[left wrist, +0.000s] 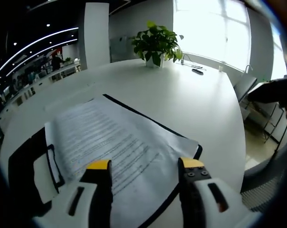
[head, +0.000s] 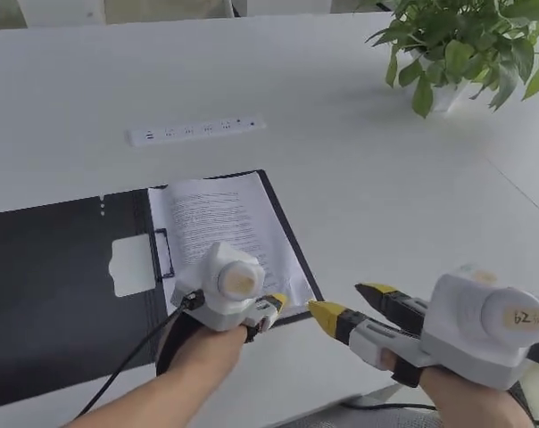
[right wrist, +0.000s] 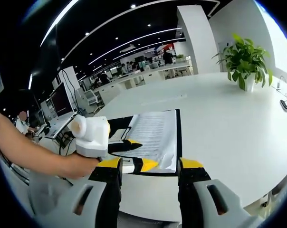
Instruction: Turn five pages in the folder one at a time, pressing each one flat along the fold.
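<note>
Jaws wide and empty on left gripper (left wrist: 144,165) and right gripper (head: 345,301) — folder (head: 64,303) open, top page (head: 225,223) flat, seemingly none turned yet.

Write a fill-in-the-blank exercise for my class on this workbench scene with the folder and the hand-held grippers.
1. The folder lying open on the table is ____ in colour.
2. In the head view, the printed pages lie on the folder's ____ half.
3. The left hand-held gripper hangs over the pages' near corner with its jaws ____.
4. Beyond the folder, the power strip is ____ in colour.

Missing words: black; right; open; white.
</note>
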Available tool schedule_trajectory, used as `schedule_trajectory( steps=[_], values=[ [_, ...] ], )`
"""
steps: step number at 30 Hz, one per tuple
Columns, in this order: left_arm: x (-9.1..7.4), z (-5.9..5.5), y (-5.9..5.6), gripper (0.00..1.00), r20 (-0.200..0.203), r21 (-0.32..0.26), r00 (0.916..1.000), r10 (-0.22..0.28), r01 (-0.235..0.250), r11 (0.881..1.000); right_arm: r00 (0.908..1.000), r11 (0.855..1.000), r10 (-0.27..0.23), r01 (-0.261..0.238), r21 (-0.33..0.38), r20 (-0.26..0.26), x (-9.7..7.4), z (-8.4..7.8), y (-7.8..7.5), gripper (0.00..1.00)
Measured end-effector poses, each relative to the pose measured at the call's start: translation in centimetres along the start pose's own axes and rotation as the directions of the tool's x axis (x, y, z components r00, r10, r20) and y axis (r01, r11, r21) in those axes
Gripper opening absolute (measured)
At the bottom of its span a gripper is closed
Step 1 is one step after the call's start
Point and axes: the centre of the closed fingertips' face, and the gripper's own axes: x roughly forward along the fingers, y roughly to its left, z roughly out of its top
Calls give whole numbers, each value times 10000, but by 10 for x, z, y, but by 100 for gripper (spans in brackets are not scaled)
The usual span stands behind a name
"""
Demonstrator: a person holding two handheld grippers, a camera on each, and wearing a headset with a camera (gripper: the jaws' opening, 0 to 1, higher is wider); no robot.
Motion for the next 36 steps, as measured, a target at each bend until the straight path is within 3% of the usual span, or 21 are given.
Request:
schedule_trajectory(
  steps=[4,9,12,20,22,26,36],
  values=[
    [5,-4,-2,55,108,286,9999,115,-118,9995,10000,10000,-45,46,32,-61,1,-1,-2,45],
    [5,-4,-5,49,752,525,9971,-127,88,9986,9999,10000,-62,62,61,-89,3,-1,-3,45],
    [4,-4,-7,46,1349,628,9902,-367,284,9976,9999,10000,-51,52,77,-136,6,-2,-3,45],
    [4,-7,0,36,2010,531,9777,-602,505,9973,9994,10000,91,-91,9,-331,16,-3,0,45],
    [4,-5,-1,35,2054,615,9767,-623,507,9968,9993,9999,113,-114,-33,-345,18,-2,1,45],
    [2,-4,-7,22,2158,712,9736,-740,599,9957,9989,9998,177,-183,-113,-435,23,-1,3,45],
    [0,-3,-5,15,2248,357,9720,-679,614,9975,9962,9995,308,-314,-70,-815,41,-6,0,43]
  ],
)
